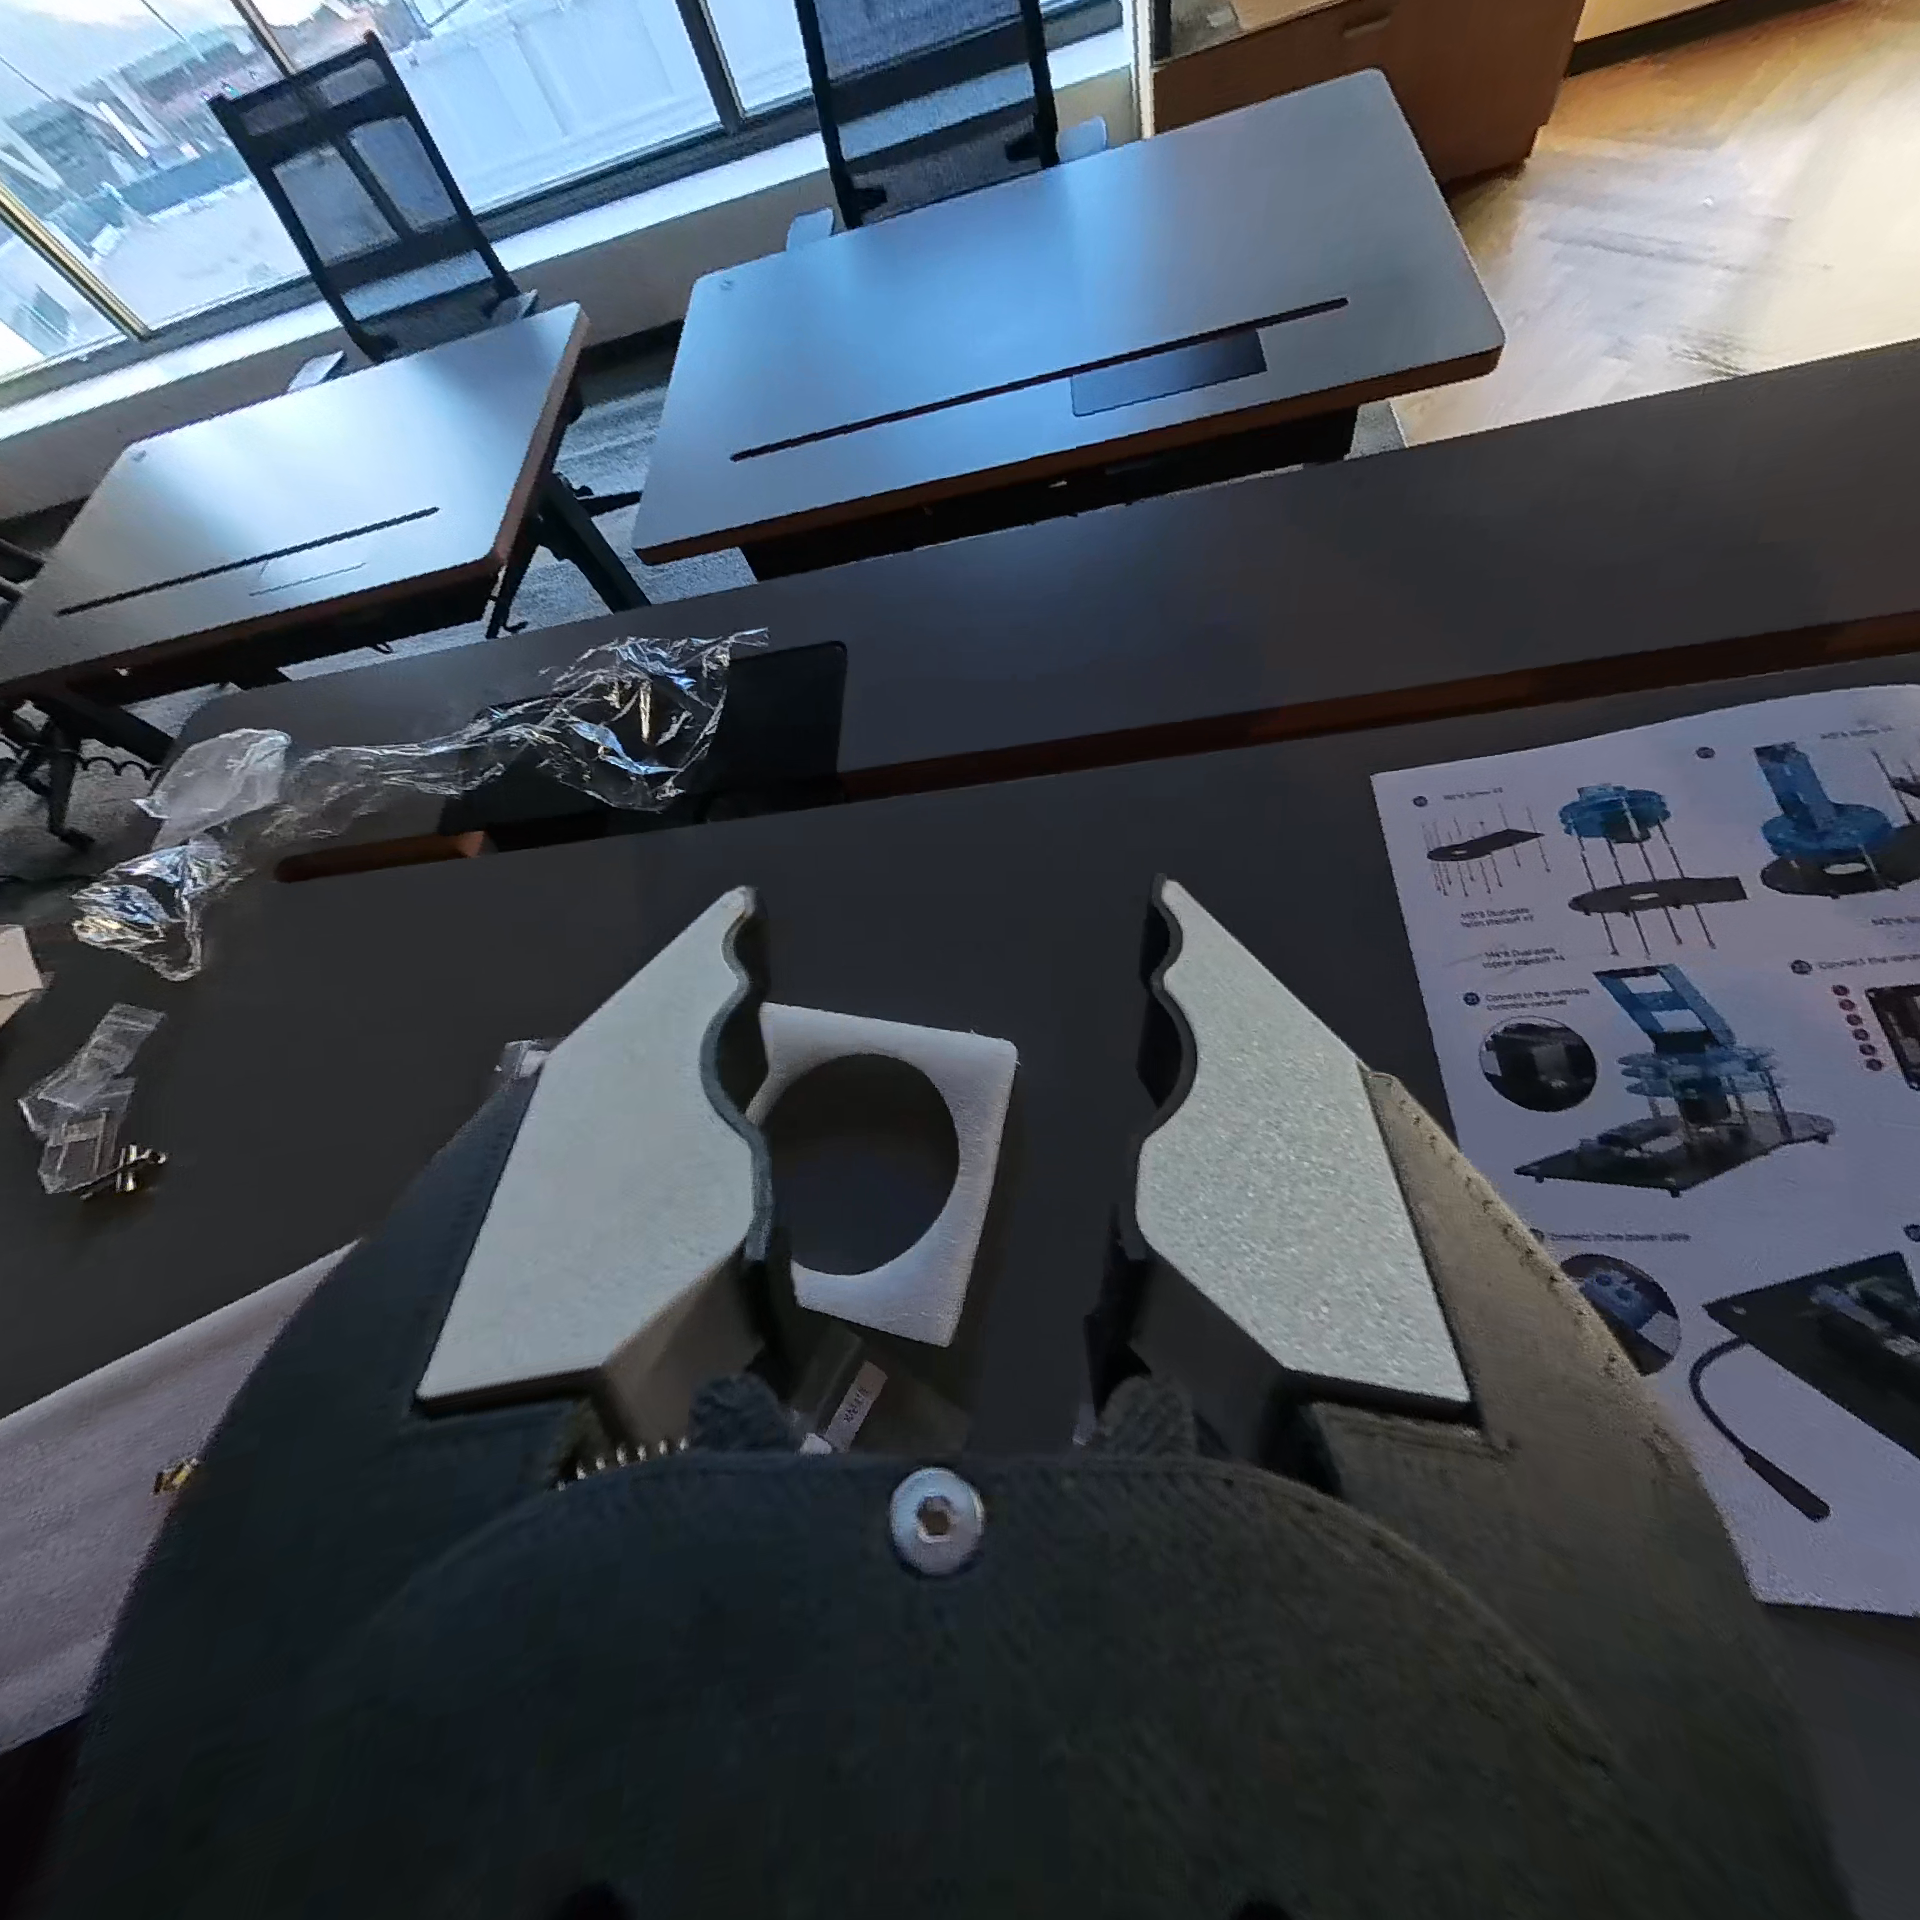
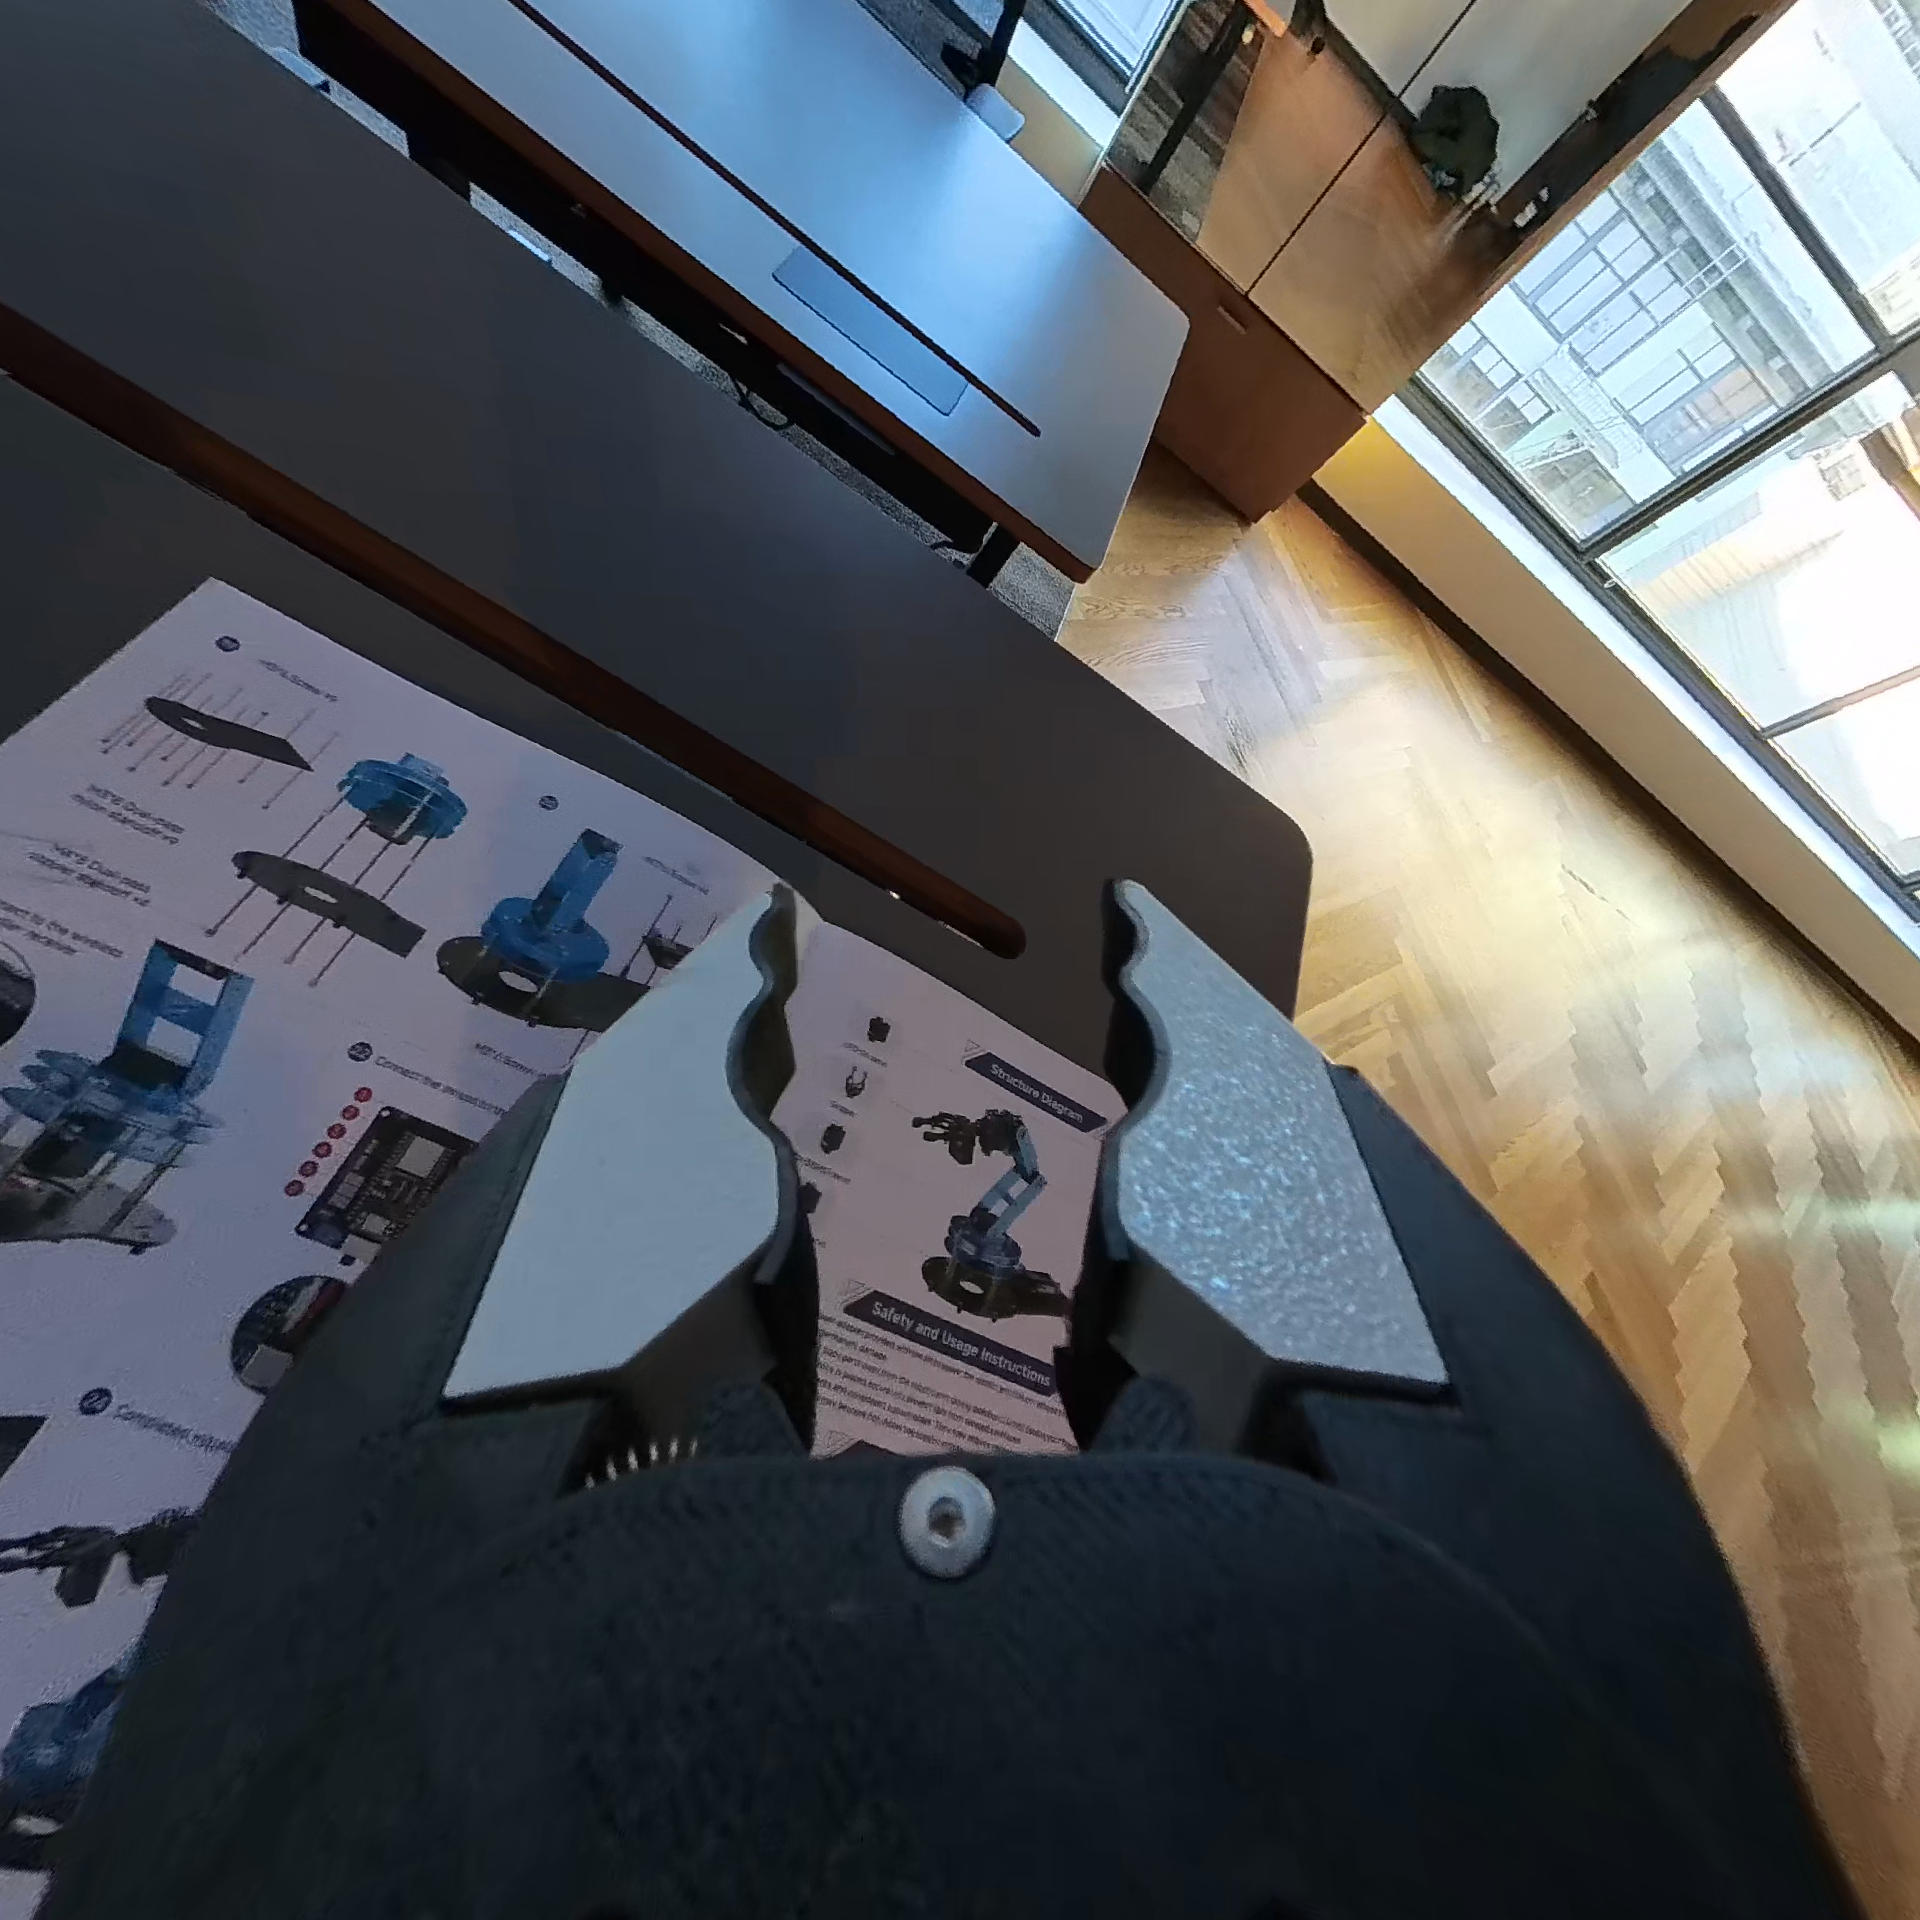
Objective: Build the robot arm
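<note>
My left gripper (image 1: 951,904) is open and empty above the dark table (image 1: 935,831). Below and between its fingers lies a white foam block (image 1: 971,1101) with a round hole, partly hidden by the left finger (image 1: 623,1143). A printed instruction sheet (image 1: 1704,1091) with pictures of blue parts lies to the right. My right gripper (image 2: 951,904) is open and empty, held over the same instruction sheet (image 2: 312,935) near the table's right corner (image 2: 1247,862).
Crumpled clear plastic wrap (image 1: 582,727) and small clear bags (image 1: 88,1091) with metal bits lie at the left. Other desks (image 1: 1039,343) and chairs (image 1: 353,197) stand beyond, by the windows. A wooden floor (image 2: 1558,1039) and a wooden cabinet (image 2: 1278,312) are at the right.
</note>
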